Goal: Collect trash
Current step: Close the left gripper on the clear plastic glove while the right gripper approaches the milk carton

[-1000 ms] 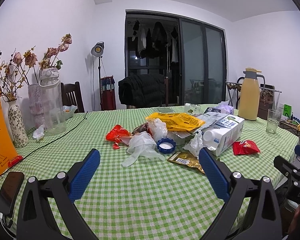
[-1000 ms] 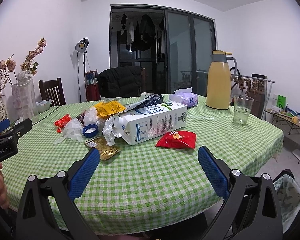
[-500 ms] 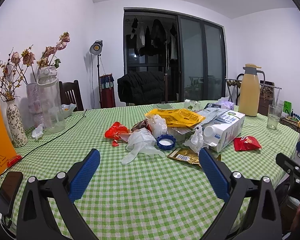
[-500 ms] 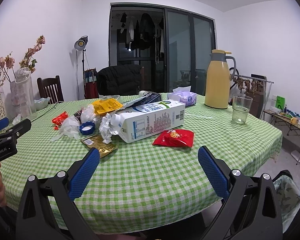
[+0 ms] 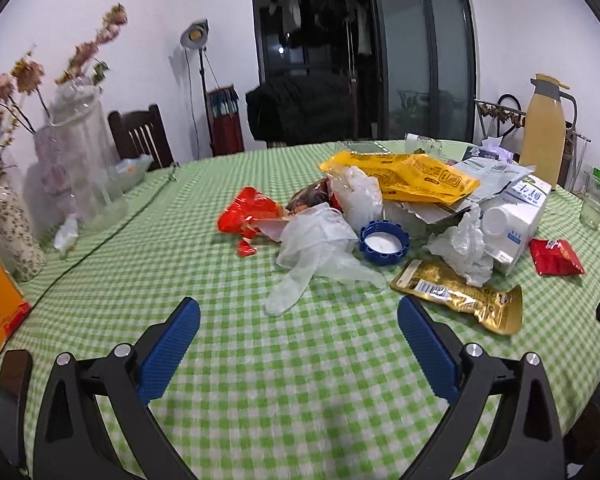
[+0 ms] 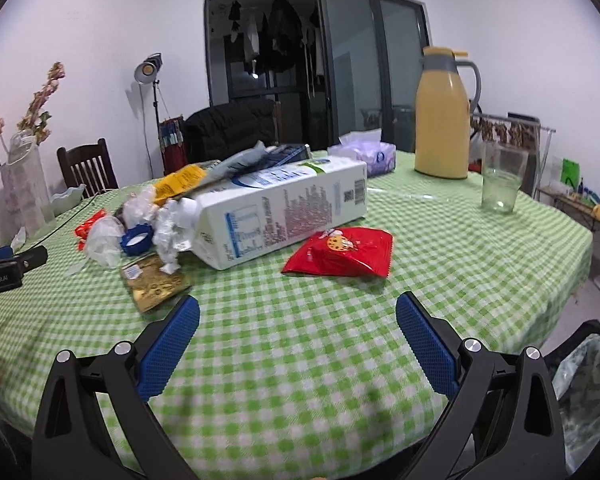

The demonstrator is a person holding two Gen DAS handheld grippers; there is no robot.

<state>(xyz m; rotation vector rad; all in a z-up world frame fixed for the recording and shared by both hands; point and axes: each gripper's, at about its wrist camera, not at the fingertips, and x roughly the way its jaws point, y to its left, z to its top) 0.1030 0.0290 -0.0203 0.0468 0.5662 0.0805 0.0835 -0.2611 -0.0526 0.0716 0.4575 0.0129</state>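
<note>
The left gripper hovers low over the green checked surface with its blue-padded fingers spread wide and nothing between them. Just ahead of it lies a crumpled clear plastic glove, and touching the glove's right side sits a blue bottle cap. Left of the glove is a torn red wrapper; behind the cap a yellow snack bag rests on top of the heap. A gold foil packet lies flat to the right of the gripper's line, with a wad of white tissue overlapping its far end and leaning against a milk carton on its side.

The right gripper is likewise spread and empty, held above the near edge of the surface. A red cookie packet lies ahead of it, just beside the carton's long side. Farther back stand a yellow thermos jug and a drinking glass, well apart from the trash. A lined bin shows below the surface's edge at the lower right
</note>
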